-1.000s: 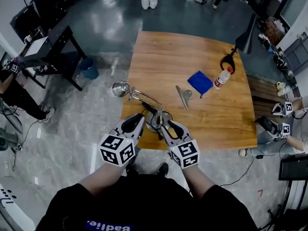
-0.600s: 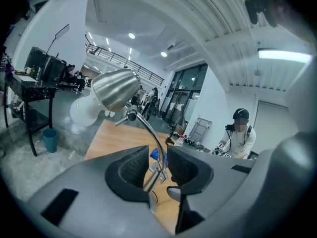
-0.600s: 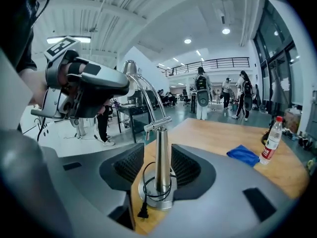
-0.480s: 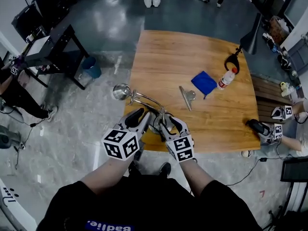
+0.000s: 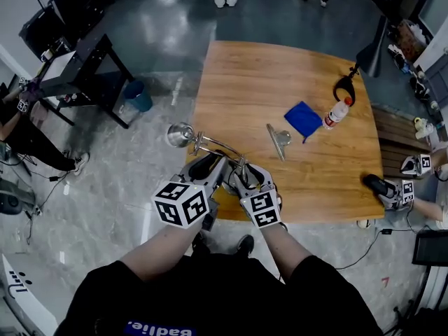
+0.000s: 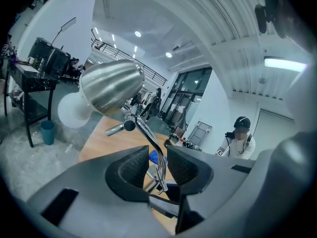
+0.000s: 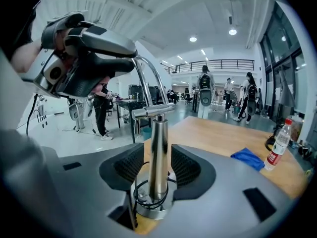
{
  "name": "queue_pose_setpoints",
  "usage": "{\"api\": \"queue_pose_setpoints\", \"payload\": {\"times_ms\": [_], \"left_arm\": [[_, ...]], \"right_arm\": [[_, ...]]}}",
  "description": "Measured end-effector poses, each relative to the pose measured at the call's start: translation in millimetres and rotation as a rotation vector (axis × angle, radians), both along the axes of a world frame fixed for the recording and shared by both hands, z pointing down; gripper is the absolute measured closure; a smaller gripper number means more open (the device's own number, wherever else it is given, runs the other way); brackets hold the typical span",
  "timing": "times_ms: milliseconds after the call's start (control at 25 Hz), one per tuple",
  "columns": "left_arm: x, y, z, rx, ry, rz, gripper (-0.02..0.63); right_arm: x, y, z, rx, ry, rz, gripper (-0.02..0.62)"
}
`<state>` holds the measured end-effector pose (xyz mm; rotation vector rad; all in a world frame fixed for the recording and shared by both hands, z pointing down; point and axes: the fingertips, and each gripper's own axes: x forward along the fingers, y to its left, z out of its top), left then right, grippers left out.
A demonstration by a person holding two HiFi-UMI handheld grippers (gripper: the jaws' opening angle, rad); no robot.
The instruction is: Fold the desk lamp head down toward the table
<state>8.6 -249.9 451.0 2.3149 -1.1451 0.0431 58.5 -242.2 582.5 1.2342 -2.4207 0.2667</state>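
Note:
A silver desk lamp stands at the near left corner of the wooden table (image 5: 280, 75). Its head (image 5: 179, 133) reaches out past the table's left edge on thin twin rods (image 5: 213, 145). In the left gripper view the shade (image 6: 111, 87) is up and to the left, and the rods (image 6: 148, 138) run down between my left gripper's (image 6: 158, 165) pads without being pinched; it is open. My right gripper (image 7: 157, 165) is open around the upright post (image 7: 158, 148), with narrow gaps on both sides, just above the round base (image 7: 148, 207). In the head view both grippers (image 5: 212, 166) (image 5: 246, 177) sit side by side.
A blue cloth (image 5: 303, 119), a plastic bottle (image 5: 337, 113), a metal clip (image 5: 278, 140) and a black lamp (image 5: 344, 87) lie on the table's right half. On the floor to the left are a blue bin (image 5: 137, 96) and a black desk (image 5: 84, 68). People stand in the background.
Both grippers have moved forward onto the lamp: the left one now straddles the rods, the right one the post. The lamp head has not moved.

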Motion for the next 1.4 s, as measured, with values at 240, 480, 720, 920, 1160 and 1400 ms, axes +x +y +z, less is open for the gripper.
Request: {"api": "queue_pose_setpoints", "payload": {"times_ms": [240,480,720,920,1160,1400], "left_arm": [[1,-6,-3,-0.007,0.032,-0.031,0.500],[0,-10,-3,-0.024,0.126,-0.058,0.540],[-3,-11,-2,-0.023,0.144,-0.055,0.546],[-11,-12,5,-0.071,0.209,-0.093,0.546],[-30,-18,25,-0.188,0.394,-0.170,0.543],[-41,-21,39,-0.289,0.574,-0.208,0.545]], "right_arm": [[-3,-5,0,0.024,0.030,0.003,0.445],[-2,-6,0,0.028,0.024,0.002,0.476],[-4,-7,1,0.025,0.028,0.000,0.476],[-4,-6,2,0.022,0.024,-0.001,0.477],[-2,-6,0,0.019,0.010,-0.001,0.477],[-3,-7,5,0.018,0.030,-0.007,0.477]]}}
